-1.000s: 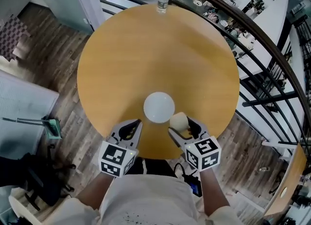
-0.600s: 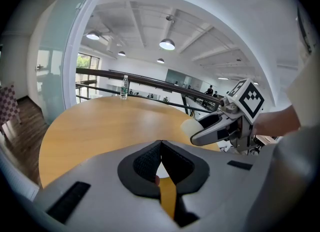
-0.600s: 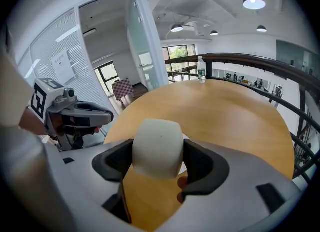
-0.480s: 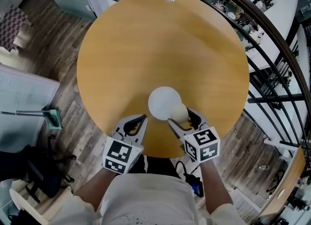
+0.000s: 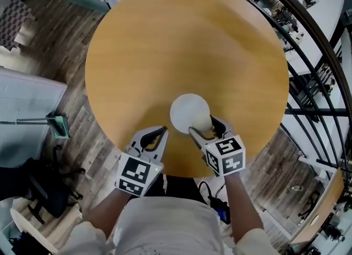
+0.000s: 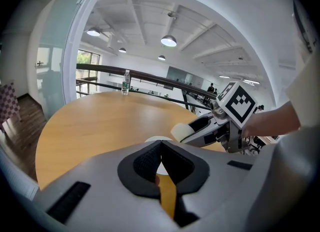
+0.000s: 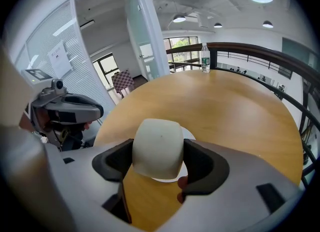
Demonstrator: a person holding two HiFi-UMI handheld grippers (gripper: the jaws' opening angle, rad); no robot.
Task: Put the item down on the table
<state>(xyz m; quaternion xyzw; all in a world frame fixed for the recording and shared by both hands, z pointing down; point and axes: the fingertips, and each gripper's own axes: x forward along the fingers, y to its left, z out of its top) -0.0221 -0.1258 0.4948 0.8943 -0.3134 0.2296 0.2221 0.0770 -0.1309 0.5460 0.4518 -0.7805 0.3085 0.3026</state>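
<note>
Advanced over the plate (image 5: 184, 108), right tongs (image 5: 204, 128) clamp the item (image 7: 157, 146).

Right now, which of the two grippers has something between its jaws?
The right gripper: its jaws clamp the cream rounded item, while the left gripper is shut on nothing.

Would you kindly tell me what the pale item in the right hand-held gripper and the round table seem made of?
The pale item looks like foam or soft plastic: matte cream surface, rounded edges; I cannot be sure. The table looks like wood or laminate: warm tan, smooth satin top with faint sheen.
</note>
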